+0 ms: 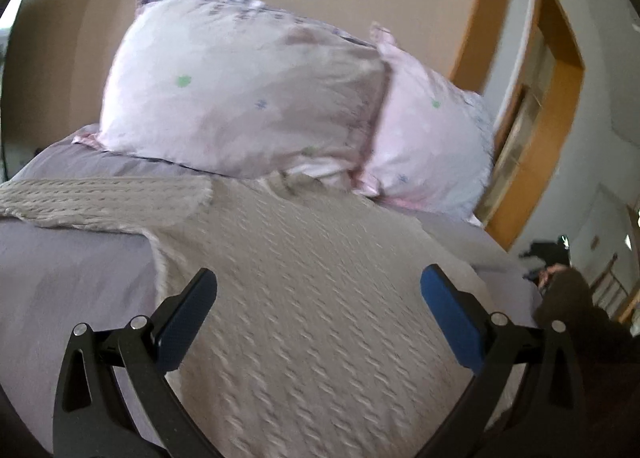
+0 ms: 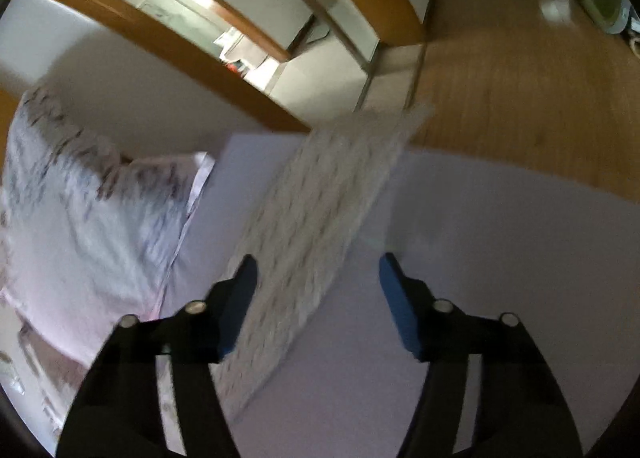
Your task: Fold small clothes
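On the bed [image 1: 60, 278], your knit sweater [image 1: 320, 298] lies spread flat, sleeves out, basically unfolded. Left tool [image 1: 318, 286] and right tool [image 2: 316, 270] both hang open, gripping nothing.

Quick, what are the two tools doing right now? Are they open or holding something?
Left tool: open, holding nothing, above the grey knit sweater.
Right tool: open, holding nothing; the sweater's sleeve lies between its fingers.

Grey knit garment [image 1: 320, 298], lilac sheet [image 1: 60, 278], pink pillows [image 1: 240, 89].
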Available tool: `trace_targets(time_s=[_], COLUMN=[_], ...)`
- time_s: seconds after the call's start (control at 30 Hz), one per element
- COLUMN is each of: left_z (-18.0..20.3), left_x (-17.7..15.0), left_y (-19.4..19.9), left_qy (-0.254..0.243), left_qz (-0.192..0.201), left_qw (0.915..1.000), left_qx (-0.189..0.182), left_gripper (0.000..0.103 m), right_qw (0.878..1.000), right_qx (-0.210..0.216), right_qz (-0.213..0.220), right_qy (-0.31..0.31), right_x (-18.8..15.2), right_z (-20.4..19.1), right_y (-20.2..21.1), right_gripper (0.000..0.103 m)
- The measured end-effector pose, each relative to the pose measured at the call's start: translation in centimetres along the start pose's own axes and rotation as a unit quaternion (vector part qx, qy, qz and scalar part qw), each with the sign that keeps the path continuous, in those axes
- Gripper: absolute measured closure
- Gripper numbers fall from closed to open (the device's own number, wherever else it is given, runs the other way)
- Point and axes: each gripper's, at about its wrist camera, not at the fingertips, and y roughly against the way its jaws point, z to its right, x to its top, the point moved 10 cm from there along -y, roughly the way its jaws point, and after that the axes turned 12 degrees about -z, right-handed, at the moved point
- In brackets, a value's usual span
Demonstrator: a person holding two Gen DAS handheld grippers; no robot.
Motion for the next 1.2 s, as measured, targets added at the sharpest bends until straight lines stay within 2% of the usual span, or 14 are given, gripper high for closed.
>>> trace_targets(time_s=[0.03,0.1,0.2,0.27,0.4,0.53,0.57,0.63,0.73,0.8,0.9,0.97,1.1,1.2], left_z=[-1.1,-3.6,-7.5,-10.2,-15.2,-19.7,-20.6,-22.6,-25.1,-27.2,-29.5,-31.8,-35.7,-37.7], left_x=[0.4,1.2,1.9,2.1,2.3,2.3,2.2,2.1,2.3,2.7,3.1,3.0,1.9,1.7], left_y=[0.0,0.1,0.7,1.2,2.2,2.5,2.5,2.7,2.8,2.9,2.5,2.0,1.4,2.1], left_qy=[0.013,0.039,0.087,0.12,0.159,0.212,0.228,0.257,0.286,0.312,0.344,0.373,0.44,0.474], left_qz=[0.002,0.011,0.023,0.028,0.036,0.036,0.036,0.037,0.041,0.044,0.042,0.034,0.024,0.052], left_qw=[0.9999,0.9989,0.9954,0.9909,0.9796,0.9689,0.9655,0.9578,0.9483,0.9397,0.9296,0.9178,0.8887,0.8719], left_qx=[0.009,0.024,0.031,0.055,0.117,0.122,0.12,0.125,0.131,0.133,0.126,0.131,0.128,0.11], left_gripper=[0.001,0.001,0.001,0.001,0.001,0.001,0.001,0.001,0.001,0.001,0.009,0.021,0.026,0.036], right_qw=[1.0,1.0,1.0,0.996,0.967,0.911,0.889,0.857,0.79,0.775,0.792,0.804,0.828,0.841], right_qx=[-0.001,-0.009,-0.009,-0.002,0.055,0.127,0.148,0.175,0.183,0.195,0.208,0.201,0.18,0.177], right_qz=[0.003,0.005,0.02,0.052,0.057,0.002,-0.026,-0.077,-0.202,-0.242,-0.193,-0.163,-0.153,-0.143], right_qy=[-0.002,-0.007,0.008,0.077,0.241,0.393,0.432,0.479,0.549,0.55,0.541,0.535,0.508,0.491], right_x=[0.4,1.5,1.6,0.6,-7.2,-20.5,-25.3,-32.7,-45.5,-48.5,-46.0,-42.8,-38.5,-36.3], right_z=[0.1,0.5,-0.7,-4.6,-16.1,-27.2,-30.1,-33.0,-34.8,-34.4,-33.6,-32.8,-30.3,-28.8], right_y=[-0.2,-1.2,-0.8,0.8,3.6,3.8,3.1,1.8,-1.8,-1.6,0.6,1.5,1.3,1.4], right_gripper=[0.062,0.094,0.096,0.097,0.097,0.097,0.097,0.097,0.091,0.068,0.037,0.033,0.03,0.03])
